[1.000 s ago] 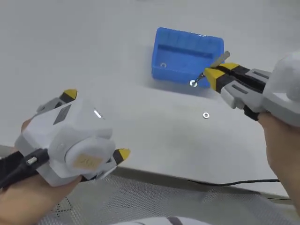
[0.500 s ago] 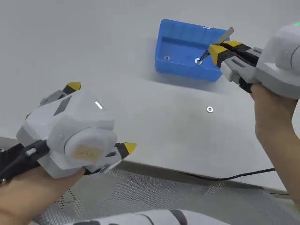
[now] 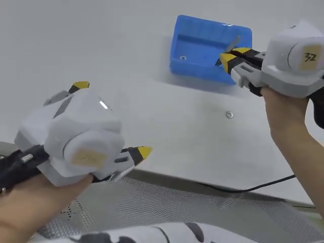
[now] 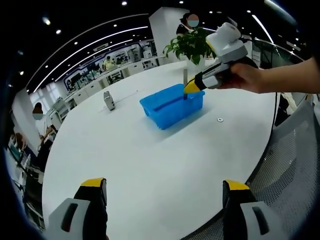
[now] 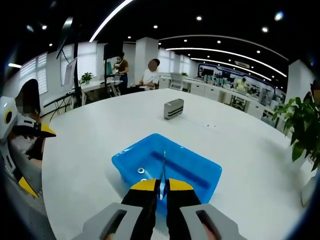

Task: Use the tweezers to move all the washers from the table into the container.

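Observation:
The blue container (image 3: 202, 38) stands on the white table (image 3: 126, 61). My right gripper (image 3: 229, 58) hovers over its right part, shut on thin metal tweezers (image 3: 234, 42). In the right gripper view the tweezers (image 5: 163, 167) stick out over the container (image 5: 190, 167), where two washers (image 5: 141, 170) lie close to the jaws. Whether the nearer one is still pinched, I cannot tell. One washer (image 3: 183, 58) rests on the container floor. Another washer (image 3: 229, 115) lies on the table in front of it, also seen as washer (image 4: 220, 120). My left gripper (image 3: 112, 118) is open and holds nothing, near the front edge.
A mesh chair back (image 3: 152, 202) and a black cable (image 3: 253, 188) sit below the table's front edge. Far across the table stand a small grey box (image 5: 173, 108) and a potted plant (image 4: 192, 47). People sit at the far side.
My right gripper has carried the tweezers and a washer from in front of the container up over its inside. The left gripper has barely moved.

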### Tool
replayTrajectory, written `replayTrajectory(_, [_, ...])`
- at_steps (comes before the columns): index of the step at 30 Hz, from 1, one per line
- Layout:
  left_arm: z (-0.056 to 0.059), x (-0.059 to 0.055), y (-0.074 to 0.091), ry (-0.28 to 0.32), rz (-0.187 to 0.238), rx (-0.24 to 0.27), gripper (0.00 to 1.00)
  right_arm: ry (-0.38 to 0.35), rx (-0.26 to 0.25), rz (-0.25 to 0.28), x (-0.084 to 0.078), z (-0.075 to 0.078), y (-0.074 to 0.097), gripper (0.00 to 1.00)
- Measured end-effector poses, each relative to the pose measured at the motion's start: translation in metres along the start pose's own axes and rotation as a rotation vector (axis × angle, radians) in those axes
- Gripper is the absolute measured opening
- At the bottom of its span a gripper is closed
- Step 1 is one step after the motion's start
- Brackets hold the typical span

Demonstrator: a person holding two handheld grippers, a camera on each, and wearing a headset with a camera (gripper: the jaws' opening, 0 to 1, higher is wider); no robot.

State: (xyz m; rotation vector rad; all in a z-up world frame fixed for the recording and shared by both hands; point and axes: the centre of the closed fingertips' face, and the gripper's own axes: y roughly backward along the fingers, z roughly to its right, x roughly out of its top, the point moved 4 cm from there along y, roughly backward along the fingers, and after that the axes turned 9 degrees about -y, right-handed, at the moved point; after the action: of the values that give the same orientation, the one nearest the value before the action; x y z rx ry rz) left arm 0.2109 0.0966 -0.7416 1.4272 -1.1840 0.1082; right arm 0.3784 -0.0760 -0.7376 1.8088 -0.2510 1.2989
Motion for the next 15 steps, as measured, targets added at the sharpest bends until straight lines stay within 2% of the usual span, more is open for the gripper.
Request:
replayTrajectory(3, [-0.0008,0.0009,-0.0001,0.015,0.010,0.002,0.99,0.008,0.004,-0.016,-0.0039,-0.0015,-0.0022,0.02])
replayTrajectory(4, [-0.0008,0.0011,-0.0002,0.014,0.011,0.004,0.99,0.014,0.004,-0.006,-0.0025,-0.0016,-0.0026,0.02])
replayTrajectory(11, [0.0002,0.0012,-0.0003,-0.002,0.009,0.008,0.99,-0.005,0.002,-0.017,-0.0018,0.0004,-0.0023,0.03])
replayTrajectory(15, [-0.0004,0.0005,-0.0009,-0.001,0.005,0.010,0.99,-0.017,-0.004,0.002,0.0023,0.0002,0.0039,0.03])
